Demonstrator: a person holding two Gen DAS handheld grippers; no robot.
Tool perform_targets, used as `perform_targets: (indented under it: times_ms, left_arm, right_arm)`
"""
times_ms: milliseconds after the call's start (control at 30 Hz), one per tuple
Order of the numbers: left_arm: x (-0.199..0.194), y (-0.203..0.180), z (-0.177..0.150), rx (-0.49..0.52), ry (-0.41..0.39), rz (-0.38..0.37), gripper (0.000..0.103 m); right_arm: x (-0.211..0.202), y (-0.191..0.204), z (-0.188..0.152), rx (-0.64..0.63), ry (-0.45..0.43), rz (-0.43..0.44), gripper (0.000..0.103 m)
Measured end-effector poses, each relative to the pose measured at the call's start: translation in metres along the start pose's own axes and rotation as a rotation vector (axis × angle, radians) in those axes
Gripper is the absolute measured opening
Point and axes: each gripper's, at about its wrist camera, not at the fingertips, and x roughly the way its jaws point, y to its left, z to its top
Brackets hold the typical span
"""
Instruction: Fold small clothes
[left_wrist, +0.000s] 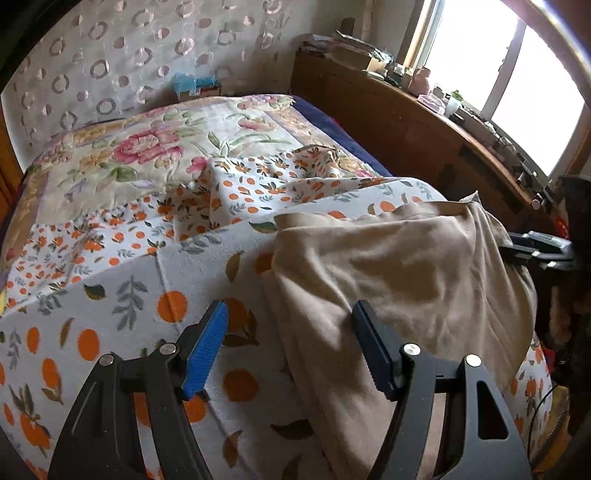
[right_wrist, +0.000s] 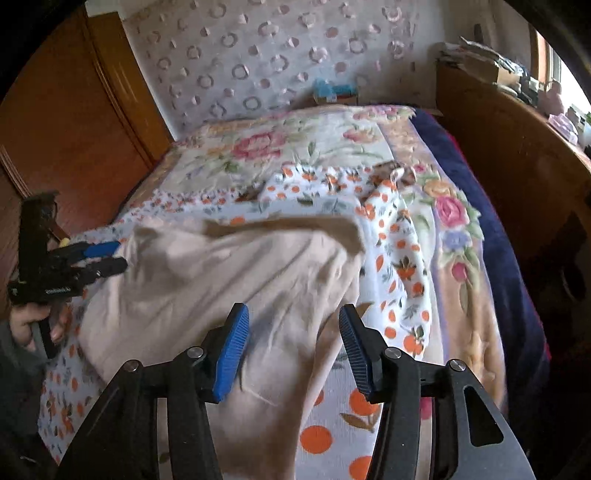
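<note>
A soft beige knit garment, loosely spread and rumpled, lies on the near part of a bed, on top of a white cotton sheet printed with oranges and leaves. In the right wrist view the same garment runs mainly left to right across the bed, with one darker edge flipped over along its far side and a narrower portion trailing toward the near edge. The left gripper, black with blue ribbed pads, hangs over the garment's near left border with its jaws standing wide; one finger is over the sheet and the other over the beige cloth, and nothing is pinched between them. The right gripper hovers over the garment's near right part, its jaws moderately apart and empty, the cloth's edge passing beneath the gap. In that same view the left gripper shows again at the far left, just beside the garment's left end, held by a person's hand. Each gripper therefore sits at an opposite end of the garment's long axis, so a fold across the width looks within reach of both. Beyond the garment a floral quilt in pink and cream covers the far bed, with a wooden headboard shelf at the right under a bright window.
</note>
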Motion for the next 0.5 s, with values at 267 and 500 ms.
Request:
perform_targets:
  times_ms: [267, 500]
  left_arm:
    - [0.004, -0.004, 0.0, 0.003, -0.01, -0.004, 0.07]
    - [0.008, -0.009, 0.001, 0.03, -0.017, -0.001, 0.052]
  right_arm:
    - [0.025, -0.003, 0.007, 0.004, 0.021, -0.027, 0.062]
    - [0.023, 0.01, 0.003, -0.038, -0.005, -0.043, 0.065]
